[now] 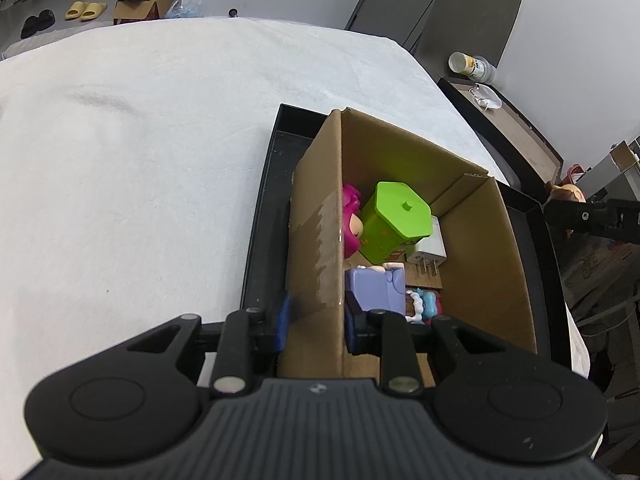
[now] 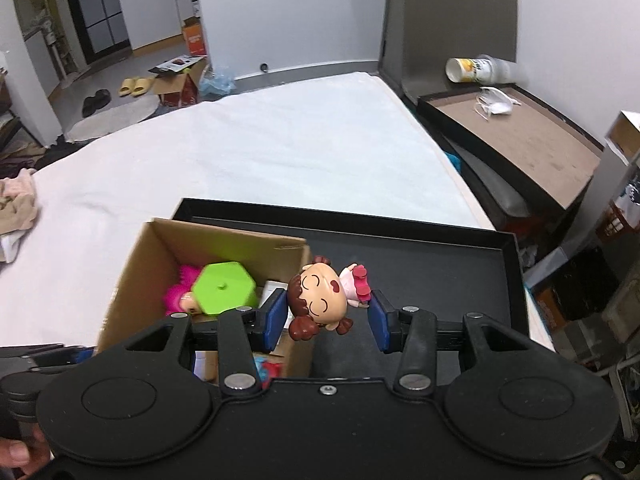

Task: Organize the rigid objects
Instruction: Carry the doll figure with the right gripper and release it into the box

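Observation:
A cardboard box [image 1: 472, 264] stands in a black tray [image 1: 260, 216] on the white-covered table. Inside lie a green hexagonal container [image 1: 394, 220], a pink doll [image 1: 352, 224], a white plug [image 1: 430, 250], a purple block [image 1: 376, 286] and a small blue-red toy [image 1: 426, 304]. My left gripper [image 1: 316, 320] straddles the box's left wall [image 1: 320, 248], one finger on each side. My right gripper [image 2: 328, 316] holds a brown-haired girl figurine [image 2: 324, 298] between its blue pads, above the box's right wall [image 2: 298, 344]. The box [image 2: 132, 280] and green container [image 2: 224, 288] show there too.
The tray floor [image 2: 432, 276] is bare to the right of the box. A side table [image 2: 520, 140] with a cup [image 2: 476, 70] stands at the right. A cloth bundle [image 2: 16, 208] lies at the table's left edge. Slippers and boxes sit on the floor behind.

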Action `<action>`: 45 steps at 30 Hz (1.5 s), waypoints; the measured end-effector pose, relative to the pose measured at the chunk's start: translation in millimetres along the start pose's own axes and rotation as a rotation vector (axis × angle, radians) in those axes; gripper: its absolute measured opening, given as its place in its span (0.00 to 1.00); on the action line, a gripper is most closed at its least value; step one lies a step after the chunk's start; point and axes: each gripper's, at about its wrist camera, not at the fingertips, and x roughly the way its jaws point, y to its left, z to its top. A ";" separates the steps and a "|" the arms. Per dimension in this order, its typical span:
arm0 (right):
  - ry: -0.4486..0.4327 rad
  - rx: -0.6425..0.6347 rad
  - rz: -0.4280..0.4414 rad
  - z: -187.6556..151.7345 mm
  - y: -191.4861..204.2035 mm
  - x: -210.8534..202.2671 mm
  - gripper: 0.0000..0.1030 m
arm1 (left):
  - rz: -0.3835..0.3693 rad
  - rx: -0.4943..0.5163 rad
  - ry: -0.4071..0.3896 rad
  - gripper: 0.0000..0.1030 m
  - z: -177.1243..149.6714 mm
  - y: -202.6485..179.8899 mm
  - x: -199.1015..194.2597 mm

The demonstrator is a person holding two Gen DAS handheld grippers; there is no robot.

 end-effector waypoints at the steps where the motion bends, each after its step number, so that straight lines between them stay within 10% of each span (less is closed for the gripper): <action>1: -0.002 -0.005 0.003 0.2 3.2 -0.8 0.42 | -0.002 -0.001 0.000 0.25 0.0 0.2 -0.3; 34: 0.139 -0.111 0.031 -12.0 63.4 55.1 0.43 | -0.033 -0.033 0.005 0.25 3.2 8.6 -2.0; 45: 0.059 -0.018 0.098 -11.4 40.1 25.0 0.52 | -0.017 -0.017 0.004 0.24 3.7 4.1 -0.9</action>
